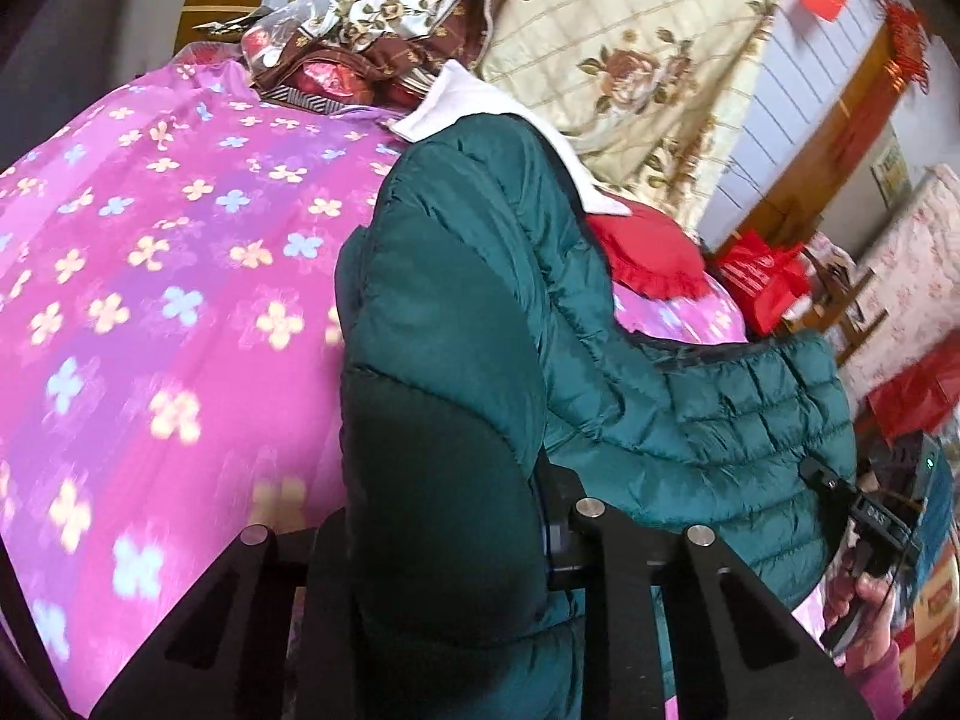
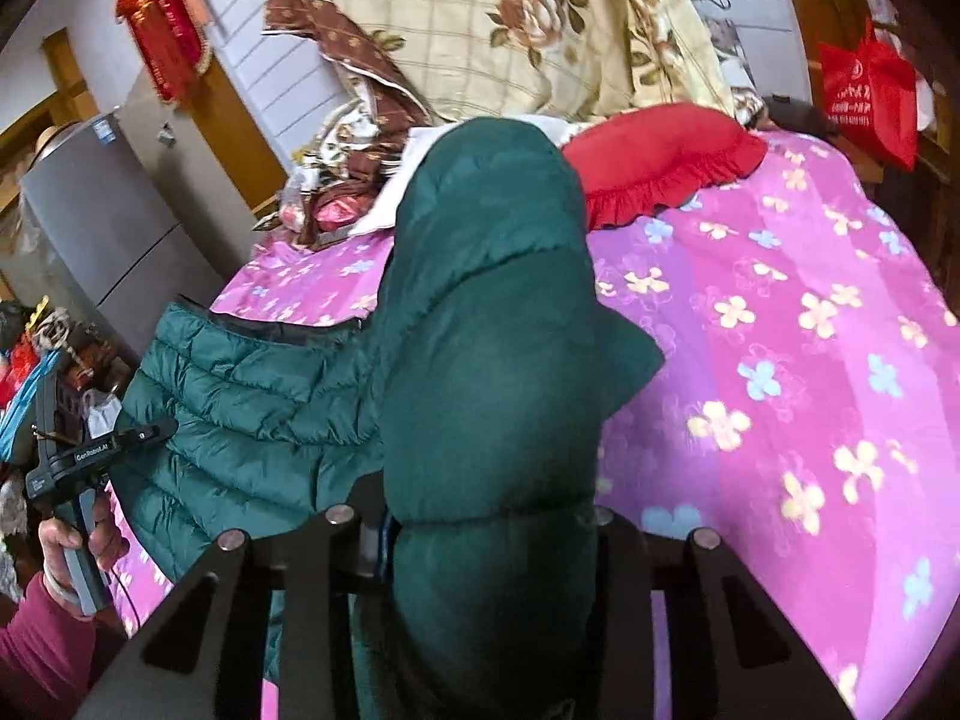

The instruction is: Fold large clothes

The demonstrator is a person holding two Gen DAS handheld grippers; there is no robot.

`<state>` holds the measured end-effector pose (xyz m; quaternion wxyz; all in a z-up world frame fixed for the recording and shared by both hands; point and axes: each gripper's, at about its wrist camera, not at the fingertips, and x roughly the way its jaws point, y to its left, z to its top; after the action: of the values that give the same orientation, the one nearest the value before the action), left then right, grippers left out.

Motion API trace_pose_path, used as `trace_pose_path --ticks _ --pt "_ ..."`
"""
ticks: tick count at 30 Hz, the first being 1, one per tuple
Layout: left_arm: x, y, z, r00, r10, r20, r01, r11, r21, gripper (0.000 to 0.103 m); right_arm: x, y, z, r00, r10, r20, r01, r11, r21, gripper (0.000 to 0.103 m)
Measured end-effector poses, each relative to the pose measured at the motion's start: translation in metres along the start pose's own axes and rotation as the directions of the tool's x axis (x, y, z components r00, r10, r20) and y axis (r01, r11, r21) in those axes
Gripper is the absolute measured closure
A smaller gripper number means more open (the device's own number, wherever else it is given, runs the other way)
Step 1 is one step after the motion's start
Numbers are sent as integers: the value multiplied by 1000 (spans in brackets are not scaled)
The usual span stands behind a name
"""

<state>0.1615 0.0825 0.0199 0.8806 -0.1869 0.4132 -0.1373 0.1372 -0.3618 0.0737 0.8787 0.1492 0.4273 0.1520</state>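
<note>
You have a big green puffy jacket (image 1: 690, 420) on the bed, on top of the pink flower blanket (image 1: 150, 276). Part of it lies flat and part is lifted up.

Your left gripper (image 1: 444, 540) is squeezed tight on a fat fold of the jacket. Your right gripper (image 2: 486, 540) is squeezed on another fat fold, a bit wider. In the right camera you can see your left hand (image 2: 78, 540) holding its handle at the near left.

I think the jacket is light and very soft. It is puffy, so it will spring back when you press it. The shiny cloth looks slippery, so it may slide out. Grab near the stitched edges or the hem, not the fat middle. A red pillow (image 2: 660, 162) sits at the far end, so keep the jacket away from it.
</note>
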Motion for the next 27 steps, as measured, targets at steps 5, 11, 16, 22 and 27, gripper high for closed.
trace_pose_path --ticks 5,11,16,22,27 --pt "-35 -3 -41 999 17 -42 -15 999 51 94 -46 8 -39 999 28 -34 -28 999 24 66" --pt "-15 18 -73 983 139 -123 -137 990 25 68 -57 1 -96 992 -36 -121 45 996 72 52" --pt "-10 21 -81 974 197 -115 -195 980 26 53 -37 -16 -119 967 -200 -159 212 975 65 25" --pt "-54 -5 -92 943 332 -17 -329 940 90 53 -73 8 -112 942 -326 -81 329 944 27 24" --pt "-73 -29 -108 899 431 83 -438 887 146 53 -108 46 -112 942 -334 19 334 943 -4 11"
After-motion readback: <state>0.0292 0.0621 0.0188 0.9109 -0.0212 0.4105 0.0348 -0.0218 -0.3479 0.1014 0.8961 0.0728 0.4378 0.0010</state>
